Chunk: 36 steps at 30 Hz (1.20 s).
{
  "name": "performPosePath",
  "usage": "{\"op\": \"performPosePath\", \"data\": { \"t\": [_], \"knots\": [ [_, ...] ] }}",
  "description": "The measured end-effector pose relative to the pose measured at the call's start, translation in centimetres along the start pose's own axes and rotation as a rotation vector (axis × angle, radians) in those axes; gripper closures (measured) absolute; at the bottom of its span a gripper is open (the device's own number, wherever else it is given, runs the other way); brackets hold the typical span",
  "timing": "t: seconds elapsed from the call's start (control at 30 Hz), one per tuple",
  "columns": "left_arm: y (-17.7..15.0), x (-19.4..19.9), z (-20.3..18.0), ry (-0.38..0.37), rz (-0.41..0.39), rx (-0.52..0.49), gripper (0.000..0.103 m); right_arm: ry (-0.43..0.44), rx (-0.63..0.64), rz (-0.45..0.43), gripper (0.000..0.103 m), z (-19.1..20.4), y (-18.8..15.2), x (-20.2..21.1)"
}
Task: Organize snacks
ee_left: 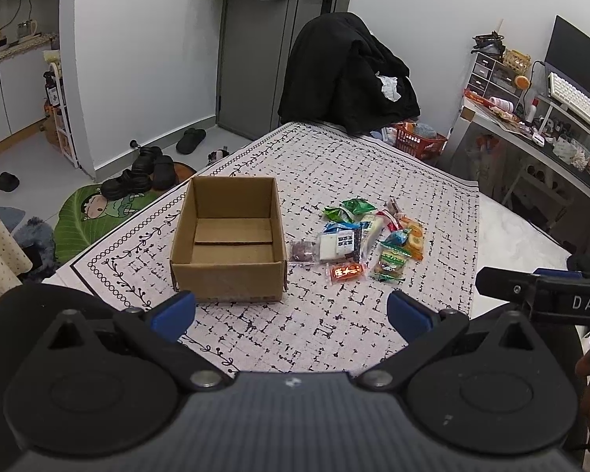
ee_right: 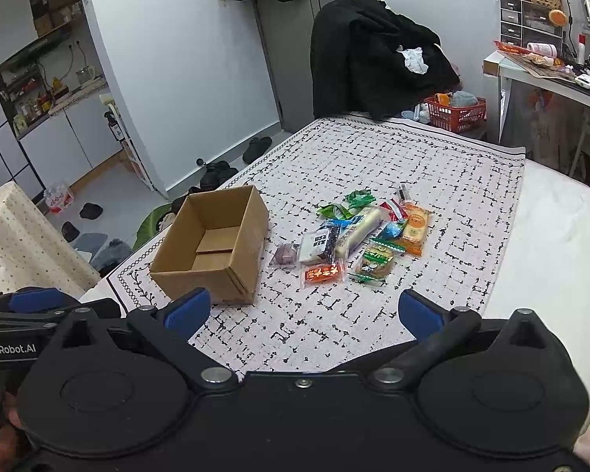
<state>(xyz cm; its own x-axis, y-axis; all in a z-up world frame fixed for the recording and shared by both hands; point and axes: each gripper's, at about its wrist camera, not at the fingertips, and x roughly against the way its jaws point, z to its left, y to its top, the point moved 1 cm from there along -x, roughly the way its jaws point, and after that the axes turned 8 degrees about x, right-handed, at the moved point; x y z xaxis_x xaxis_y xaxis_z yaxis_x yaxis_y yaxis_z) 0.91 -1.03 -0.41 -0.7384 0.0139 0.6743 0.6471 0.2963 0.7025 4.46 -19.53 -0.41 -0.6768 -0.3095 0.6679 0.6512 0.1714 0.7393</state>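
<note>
We have not begun: the cardboard box (ee_left: pixel 227 242) on the left of the patterned cloth (ee_left: pixel 334 326) holds nothing, and every snack lies in a pile (ee_left: pixel 367 238) just to its right, none yet lifted. Our left gripper (ee_left: pixel 291 312) and right gripper (ee_right: pixel 303 310) hover near the table edge, jaws spread wide and holding nothing. We read "GenRobot.AI" and "DAS" on the gripper bodies; the wrapper print is too small to read

The patterned surface (ee_left: pixel 334 326) lies bare between both sets of wide-spread jaws and the things ahead. The open cardboard box (ee_left: pixel 228 244) stands to the left, its top unobstructed. The snack pile (ee_left: pixel 365 236) sits just right of it, a narrow gap between.
</note>
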Motion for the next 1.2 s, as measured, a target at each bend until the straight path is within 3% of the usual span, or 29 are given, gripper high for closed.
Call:
{"op": "performPosePath", "data": {
  "t": [0.67,0.97,1.2],
  "knots": [
    [1.2,-2.0,-0.4,-0.013,-0.002,0.025,0.0,0.051,-0.055,0.025,0.0,-2.8,0.5,-2.8],
    [1.5,-4.6,-1.6,-0.008,0.01,0.029,0.0,0.055,-0.09,0.0,0.0,-5.1,0.6,-4.4],
    [1.5,-6.9,-2.6,-0.037,0.016,0.047,0.002,0.061,-0.147,0.049,0.001,-7.1,0.4,-6.8]
  ]
}}
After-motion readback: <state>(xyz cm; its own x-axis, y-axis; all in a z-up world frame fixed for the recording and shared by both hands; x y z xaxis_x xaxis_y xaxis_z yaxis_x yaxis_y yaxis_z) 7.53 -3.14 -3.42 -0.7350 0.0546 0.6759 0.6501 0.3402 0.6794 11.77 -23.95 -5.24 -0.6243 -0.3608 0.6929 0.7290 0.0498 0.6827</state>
